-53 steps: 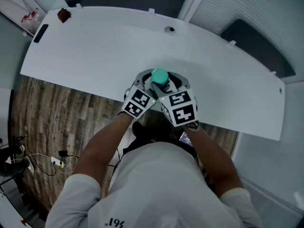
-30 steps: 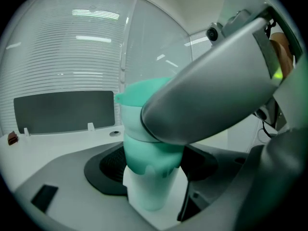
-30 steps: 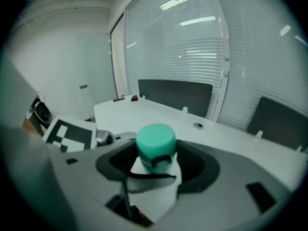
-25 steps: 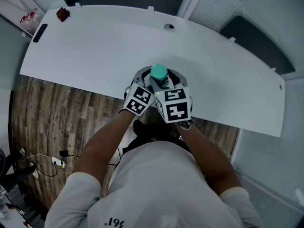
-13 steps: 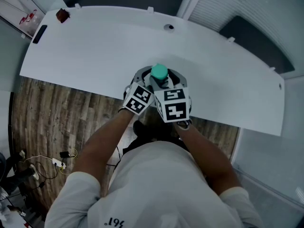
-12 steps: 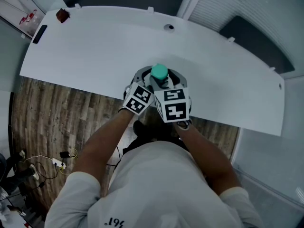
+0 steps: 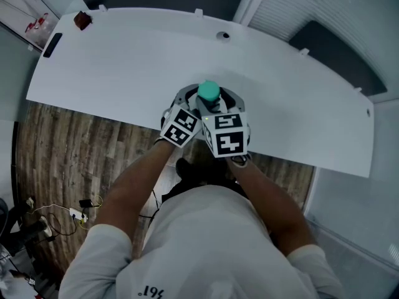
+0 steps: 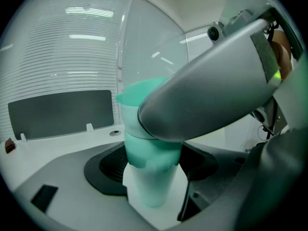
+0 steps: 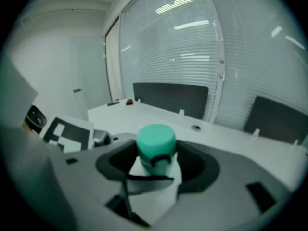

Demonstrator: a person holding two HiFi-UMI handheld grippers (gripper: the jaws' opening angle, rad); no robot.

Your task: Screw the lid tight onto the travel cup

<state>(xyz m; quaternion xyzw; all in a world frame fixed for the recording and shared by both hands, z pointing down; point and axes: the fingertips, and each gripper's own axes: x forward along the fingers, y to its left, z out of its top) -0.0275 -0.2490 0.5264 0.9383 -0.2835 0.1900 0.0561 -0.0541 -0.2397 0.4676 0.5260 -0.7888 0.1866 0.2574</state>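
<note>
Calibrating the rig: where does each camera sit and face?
Head view: on the head, facing steeply down at the table; forearms, grippers show.
Left gripper view: on the left gripper, facing the travel cup between its jaws.
Right gripper view: on the right gripper, facing the lid; its jaws show.
All see the travel cup.

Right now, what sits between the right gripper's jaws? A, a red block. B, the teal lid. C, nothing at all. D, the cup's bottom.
B: the right gripper view shows the lid standing between the jaws of the right gripper, while the left gripper has the cup lower down.
</note>
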